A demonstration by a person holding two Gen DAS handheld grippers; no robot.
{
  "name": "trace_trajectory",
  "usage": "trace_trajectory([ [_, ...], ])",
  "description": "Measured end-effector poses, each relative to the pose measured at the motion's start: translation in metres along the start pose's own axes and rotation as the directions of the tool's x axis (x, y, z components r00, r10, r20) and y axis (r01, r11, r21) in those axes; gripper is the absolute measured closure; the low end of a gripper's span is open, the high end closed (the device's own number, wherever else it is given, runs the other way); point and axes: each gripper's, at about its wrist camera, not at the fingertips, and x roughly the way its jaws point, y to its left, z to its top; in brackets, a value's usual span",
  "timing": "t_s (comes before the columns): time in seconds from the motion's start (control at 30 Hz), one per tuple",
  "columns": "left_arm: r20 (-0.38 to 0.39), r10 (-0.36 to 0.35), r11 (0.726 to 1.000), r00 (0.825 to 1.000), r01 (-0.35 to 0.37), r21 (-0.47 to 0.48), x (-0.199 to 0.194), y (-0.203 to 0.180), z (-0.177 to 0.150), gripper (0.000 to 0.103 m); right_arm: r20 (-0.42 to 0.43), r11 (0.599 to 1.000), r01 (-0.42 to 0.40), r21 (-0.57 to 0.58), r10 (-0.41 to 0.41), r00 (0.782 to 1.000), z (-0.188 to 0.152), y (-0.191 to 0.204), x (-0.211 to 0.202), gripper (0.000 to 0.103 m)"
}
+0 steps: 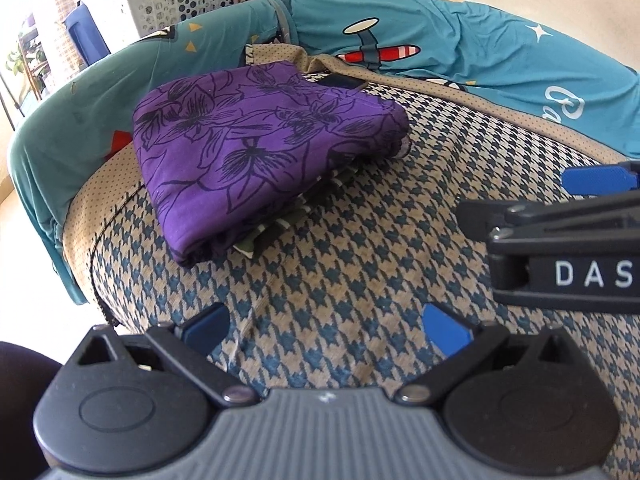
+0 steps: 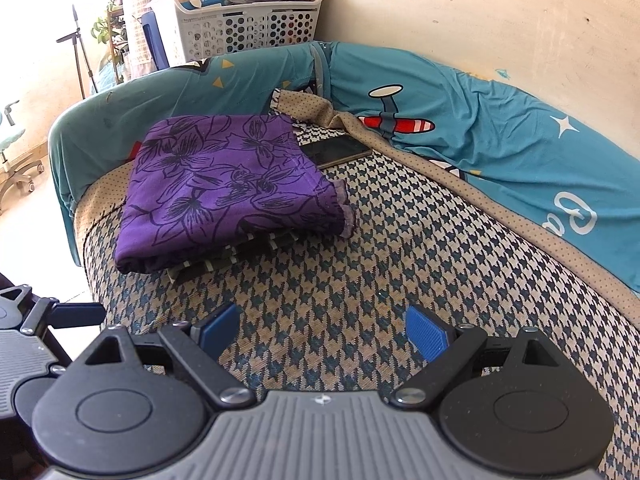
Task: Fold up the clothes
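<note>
Against a cream wall stood a white perforated plastic laundry basket (image 2: 248, 28), behind a sofa seat covered in blue-and-beige houndstooth fabric (image 2: 380, 264) and backed by a teal cartoon-aeroplane cover (image 2: 460, 128). On the seat's far left lay a purple floral-print garment (image 2: 224, 184), folded square atop a striped folded piece (image 2: 240, 254), apparently stacked aside as finished. A dark flat phone (image 2: 340, 150) rested just beside it. Both the left gripper (image 1: 324, 326) and the right gripper (image 2: 324, 330) hovered with jaws apart, gripping nothing.

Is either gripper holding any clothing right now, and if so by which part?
Nothing is held. The left gripper and right gripper are both open over the bare houndstooth cover; the folded purple garment lies untouched.
</note>
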Motion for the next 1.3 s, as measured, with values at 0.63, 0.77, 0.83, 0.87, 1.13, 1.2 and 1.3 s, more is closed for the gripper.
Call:
trace_trajectory([
  [0.63,0.058,-0.124,0.972,0.991,0.109,0.207,-0.015,-0.059,0.010,0.000,0.010,0.989,0.115,0.094,-0.117,0.993,-0.021,-0.042,-0.038,0.012],
  [0.77,0.056,-0.161,0.957,0.985,0.142,0.251,-0.014,-0.075,0.014,0.000,0.008,0.977,0.156,0.146,-0.159,0.987,-0.029,-0.058,-0.047,0.012],
  [0.83,0.058,-0.177,0.949,0.983,0.154,0.275,-0.014,-0.083,0.016,0.000,-0.001,0.968,0.182,0.171,-0.185,0.983,-0.035,-0.066,-0.051,0.012],
  [0.87,0.061,-0.185,0.944,0.981,0.160,0.288,-0.014,-0.088,0.017,0.000,-0.006,0.963,0.195,0.186,-0.198,0.980,-0.038,-0.071,-0.053,0.012],
  [1.13,0.048,-0.267,0.898,0.962,0.230,0.375,-0.012,-0.121,0.026,0.000,-0.056,0.902,0.282,0.328,-0.279,0.959,-0.065,-0.114,-0.073,0.012],
  [1.2,0.038,-0.283,0.885,0.958,0.245,0.396,-0.009,-0.129,0.027,0.000,-0.069,0.887,0.303,0.348,-0.298,0.952,-0.072,-0.122,-0.077,0.012],
  [1.3,0.024,-0.295,0.867,0.955,0.256,0.428,-0.005,-0.139,0.028,0.000,-0.088,0.868,0.326,0.374,-0.316,0.945,-0.082,-0.134,-0.082,0.012],
])
